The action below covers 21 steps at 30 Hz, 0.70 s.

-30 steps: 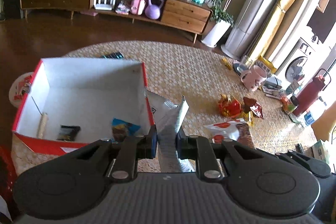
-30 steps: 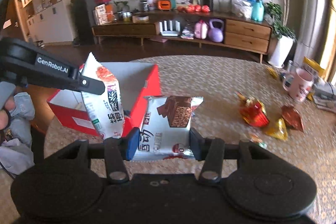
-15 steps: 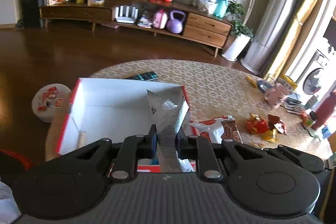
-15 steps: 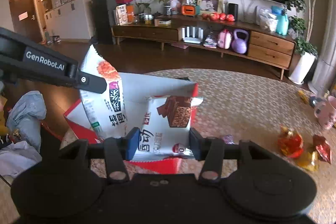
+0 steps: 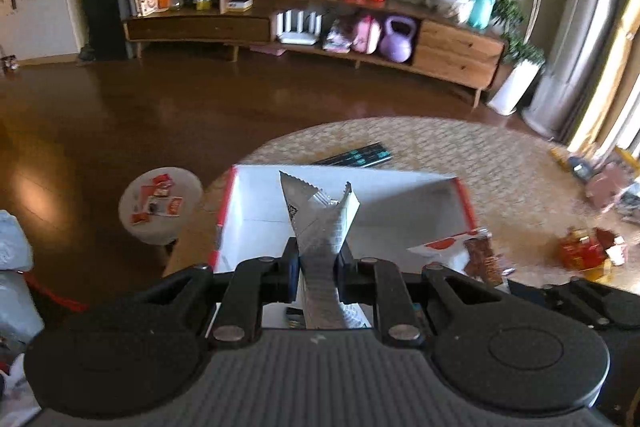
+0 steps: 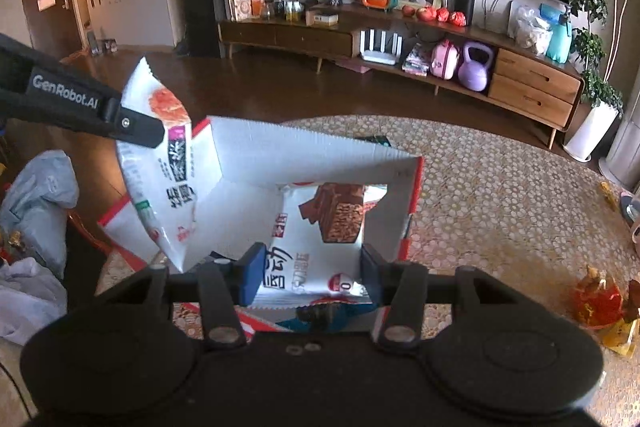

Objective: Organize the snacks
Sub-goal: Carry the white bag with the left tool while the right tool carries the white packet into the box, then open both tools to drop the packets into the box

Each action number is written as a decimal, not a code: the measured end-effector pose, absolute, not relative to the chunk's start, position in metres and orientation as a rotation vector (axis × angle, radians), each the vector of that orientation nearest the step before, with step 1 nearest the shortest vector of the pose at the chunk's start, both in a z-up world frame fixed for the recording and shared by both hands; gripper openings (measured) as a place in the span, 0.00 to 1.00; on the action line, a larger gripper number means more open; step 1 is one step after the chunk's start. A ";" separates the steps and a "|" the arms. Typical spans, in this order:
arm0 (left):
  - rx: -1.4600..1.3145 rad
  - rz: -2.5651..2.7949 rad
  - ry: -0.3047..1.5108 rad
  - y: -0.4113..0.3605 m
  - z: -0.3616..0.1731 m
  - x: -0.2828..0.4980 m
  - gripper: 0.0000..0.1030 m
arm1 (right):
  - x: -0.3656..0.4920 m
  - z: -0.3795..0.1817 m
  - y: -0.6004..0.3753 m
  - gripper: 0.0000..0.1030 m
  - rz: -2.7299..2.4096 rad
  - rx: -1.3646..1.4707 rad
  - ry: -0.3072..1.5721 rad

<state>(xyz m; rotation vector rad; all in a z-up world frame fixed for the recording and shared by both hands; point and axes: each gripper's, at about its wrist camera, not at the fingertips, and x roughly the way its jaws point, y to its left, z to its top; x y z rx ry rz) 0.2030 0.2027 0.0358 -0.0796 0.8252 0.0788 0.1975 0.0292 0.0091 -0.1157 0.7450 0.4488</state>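
Observation:
My left gripper point(image 5: 318, 267) is shut on a white snack packet point(image 5: 320, 223), seen edge-on, above the open red box with a white inside point(image 5: 400, 199). In the right wrist view the same packet point(image 6: 160, 163) hangs from the left gripper's finger point(image 6: 136, 127) over the box's left side point(image 6: 248, 155). My right gripper point(image 6: 310, 273) is shut on a white chocolate-bar packet point(image 6: 320, 227), held over the box's near right part. Dark snack packs lie on the box floor point(image 6: 316, 315).
The box stands on a round woven mat point(image 5: 460, 151). Loose red and gold snacks point(image 6: 600, 303) lie on the mat to the right. A remote point(image 5: 356, 155) lies behind the box. A small round stool point(image 5: 160, 203) stands left of it.
Both grippers have moved left with their packets, from beside the box's right wall to above its inside. The loose snacks have slid toward the right edge of both views.

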 end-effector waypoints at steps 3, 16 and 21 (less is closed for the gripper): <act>-0.076 0.099 0.865 0.209 0.022 0.219 0.17 | 0.204 0.000 0.037 0.48 0.448 -0.126 0.764; -0.021 0.166 0.976 0.216 -0.028 0.257 0.17 | 0.221 -0.018 0.055 0.48 0.475 -0.140 0.827; -0.014 0.158 1.002 0.215 -0.040 0.263 0.17 | 0.221 -0.023 0.058 0.48 0.486 -0.136 0.852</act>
